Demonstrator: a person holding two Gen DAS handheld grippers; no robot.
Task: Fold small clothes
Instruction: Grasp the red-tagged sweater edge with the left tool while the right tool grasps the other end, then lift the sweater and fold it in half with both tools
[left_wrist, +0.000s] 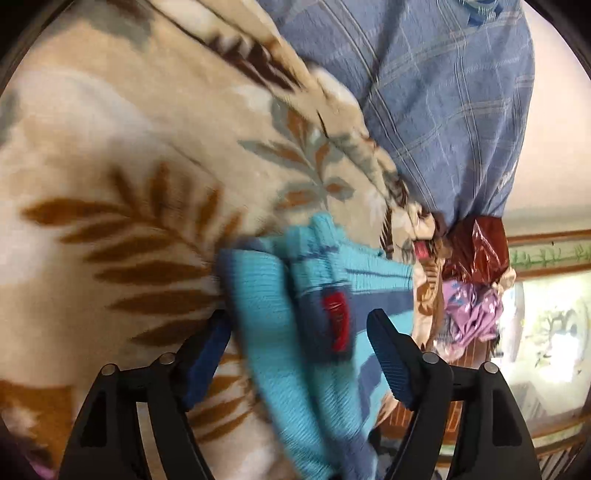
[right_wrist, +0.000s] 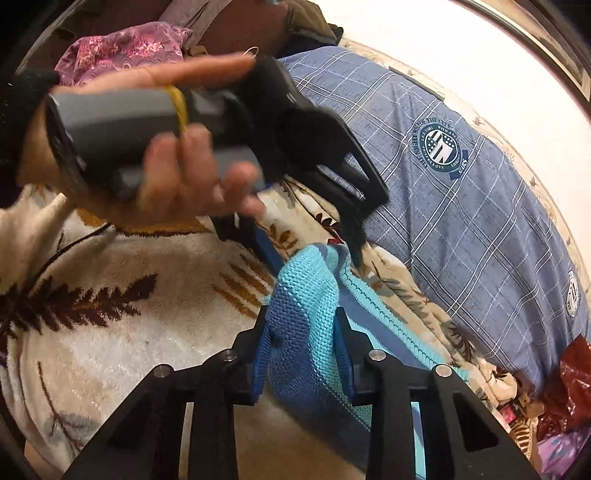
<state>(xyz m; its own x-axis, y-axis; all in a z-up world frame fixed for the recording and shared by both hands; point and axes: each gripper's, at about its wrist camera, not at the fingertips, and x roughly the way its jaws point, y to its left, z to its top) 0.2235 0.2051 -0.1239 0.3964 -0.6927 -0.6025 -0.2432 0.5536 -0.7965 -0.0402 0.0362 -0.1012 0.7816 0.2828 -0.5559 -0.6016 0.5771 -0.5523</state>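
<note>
Left wrist view: left gripper (left_wrist: 299, 350) at bottom centre, fingers spread wide, one knit (left_wrist: 295, 314) (turquoise with navy stripes, red tag) draped loosely between them across lower centre. The fingers are not pinching it. The knit lies over one leaf-print blanket (left_wrist: 110, 166) filling the left half. One blue plaid cover (left_wrist: 443, 92) at upper right. At right centre one red bag (left_wrist: 476, 243), contents cannot tell; one purple cloth (left_wrist: 469, 310) just below it.

Right wrist view: right gripper (right_wrist: 303, 354) at bottom centre, fingers clamped on a bunched fold of the knit (right_wrist: 306, 295). Left hand (right_wrist: 177, 173) at upper left holds the left gripper (right_wrist: 317, 236), its tips at the knit's upper edge. Blanket (right_wrist: 129, 332) lower left, plaid cover (right_wrist: 461, 184) right, two round crests on it. Red bag (right_wrist: 572, 384) at lower right edge. One pink cloth (right_wrist: 125, 48) at upper left.
</note>
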